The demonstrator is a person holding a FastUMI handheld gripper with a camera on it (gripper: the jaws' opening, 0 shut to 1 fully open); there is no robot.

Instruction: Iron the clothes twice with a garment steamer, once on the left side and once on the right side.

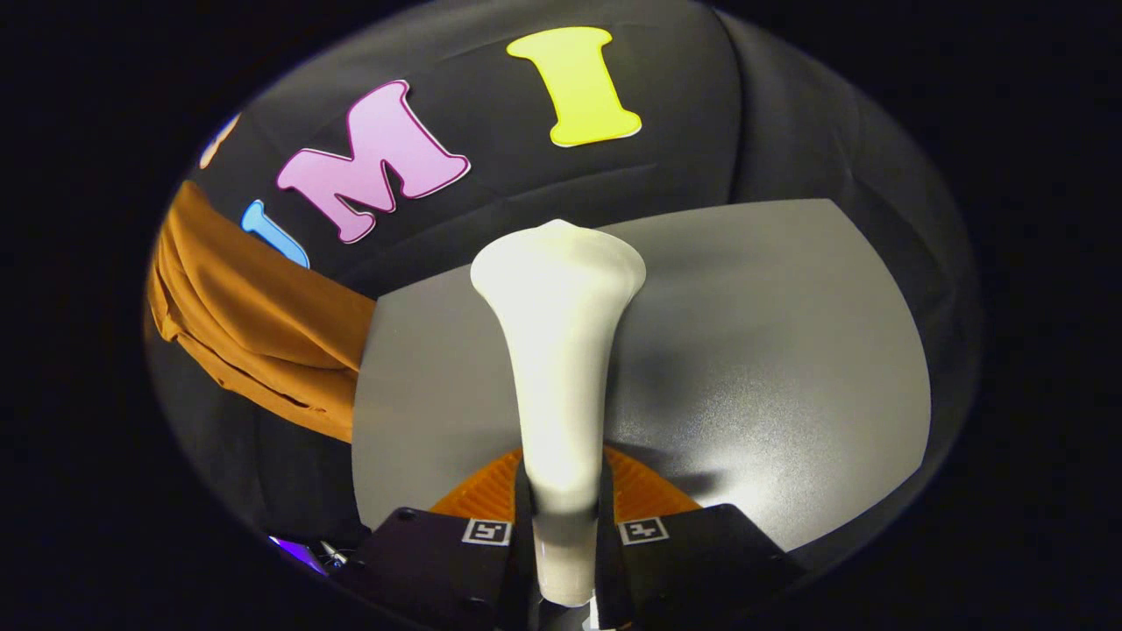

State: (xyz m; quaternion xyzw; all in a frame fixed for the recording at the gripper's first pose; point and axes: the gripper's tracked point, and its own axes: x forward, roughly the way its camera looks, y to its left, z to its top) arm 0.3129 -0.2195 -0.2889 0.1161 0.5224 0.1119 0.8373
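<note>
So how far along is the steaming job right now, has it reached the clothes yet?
Done: the gripper is shut on the white garment steamer, both fingers pressing its handle. In hand: the steamer is held above the grey table, its head pointing away from the fingers. Left: the orange garment lies off to the left, apart from the steamer head, so both passes appear still to be done.

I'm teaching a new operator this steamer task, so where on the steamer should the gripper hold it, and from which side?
Grip the garment steamer on its narrow handle, from the tail end, one finger each side. The flared head then points forward. The gripper is shut on it exactly there.
</note>
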